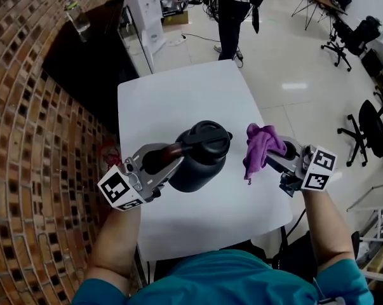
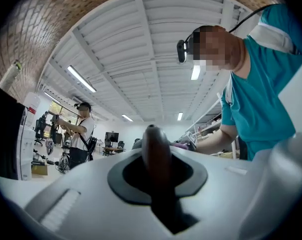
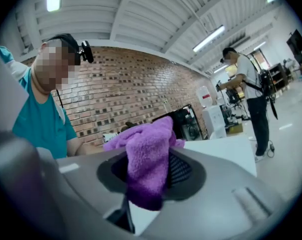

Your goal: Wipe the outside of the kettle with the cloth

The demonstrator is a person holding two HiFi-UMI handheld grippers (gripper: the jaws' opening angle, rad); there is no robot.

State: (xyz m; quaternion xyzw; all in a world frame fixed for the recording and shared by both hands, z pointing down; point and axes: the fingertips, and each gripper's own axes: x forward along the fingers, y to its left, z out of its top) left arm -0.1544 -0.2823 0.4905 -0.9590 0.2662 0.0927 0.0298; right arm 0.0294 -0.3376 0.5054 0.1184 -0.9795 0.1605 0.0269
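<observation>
Left hand-held gripper [image 1: 161, 160] clamped on kettle handle [image 1: 173, 150], pointing inward. Right hand-held gripper [image 1: 277, 156] pinches purple cloth [image 1: 261, 146], aimed at the left one. Left forearm [image 1: 115, 240] and right forearm [image 1: 324, 227] reach forward.

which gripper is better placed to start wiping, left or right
Right. The right gripper is shut on the purple cloth, held just beside the kettle. The left gripper is shut on the handle, so it probably steadies the kettle.
</observation>
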